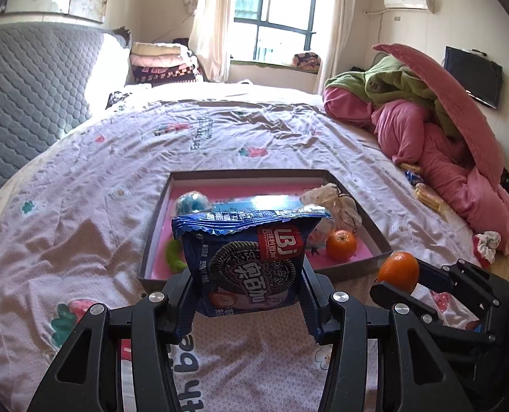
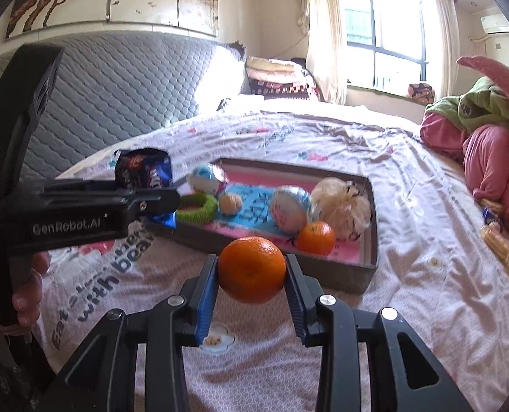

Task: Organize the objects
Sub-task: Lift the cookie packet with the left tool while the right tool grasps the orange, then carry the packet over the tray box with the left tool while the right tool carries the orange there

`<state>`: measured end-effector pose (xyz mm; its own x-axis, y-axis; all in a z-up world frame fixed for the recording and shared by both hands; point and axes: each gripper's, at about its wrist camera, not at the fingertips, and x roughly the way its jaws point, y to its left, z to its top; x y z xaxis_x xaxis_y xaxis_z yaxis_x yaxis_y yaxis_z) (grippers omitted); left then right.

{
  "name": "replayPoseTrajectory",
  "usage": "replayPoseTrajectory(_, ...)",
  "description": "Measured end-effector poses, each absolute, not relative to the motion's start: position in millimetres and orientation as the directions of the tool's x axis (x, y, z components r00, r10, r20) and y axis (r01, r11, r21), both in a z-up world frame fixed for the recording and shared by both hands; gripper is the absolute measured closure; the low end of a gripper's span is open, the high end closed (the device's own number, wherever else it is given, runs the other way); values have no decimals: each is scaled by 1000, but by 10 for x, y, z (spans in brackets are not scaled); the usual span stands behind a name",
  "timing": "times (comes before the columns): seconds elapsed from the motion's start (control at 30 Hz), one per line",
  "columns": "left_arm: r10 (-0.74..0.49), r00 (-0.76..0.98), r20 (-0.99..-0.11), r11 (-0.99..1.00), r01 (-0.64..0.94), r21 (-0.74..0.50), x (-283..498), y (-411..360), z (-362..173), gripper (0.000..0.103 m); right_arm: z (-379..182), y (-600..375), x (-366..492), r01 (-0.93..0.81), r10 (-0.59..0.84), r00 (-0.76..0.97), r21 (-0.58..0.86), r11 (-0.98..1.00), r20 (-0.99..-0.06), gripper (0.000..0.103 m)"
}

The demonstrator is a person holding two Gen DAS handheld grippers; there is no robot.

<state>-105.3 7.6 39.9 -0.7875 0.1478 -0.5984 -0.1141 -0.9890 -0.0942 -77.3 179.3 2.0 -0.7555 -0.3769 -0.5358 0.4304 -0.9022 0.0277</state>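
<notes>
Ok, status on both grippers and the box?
Left gripper shut on cookie pack. Right gripper shut on orange. Box ahead, part filled; nothing blocking.

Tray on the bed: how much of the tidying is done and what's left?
Done: the tray already holds an orange, a green ring, two foil balls and a mesh pouf. In hand: the left gripper holds a cookie packet; the right gripper holds a second orange. Left: snack packets by the pink quilt.

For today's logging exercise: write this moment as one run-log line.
left gripper: holds cookie packet | right gripper: holds orange | tray: ahead on bed
</notes>
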Motion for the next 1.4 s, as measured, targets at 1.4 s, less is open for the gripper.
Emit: replayPoseTrajectory(1.4,101,-794,-600,-995,-89,-49,-1686,-98,278,50,215,1672,-1426,443,-397,-772,29,-896,-497,65)
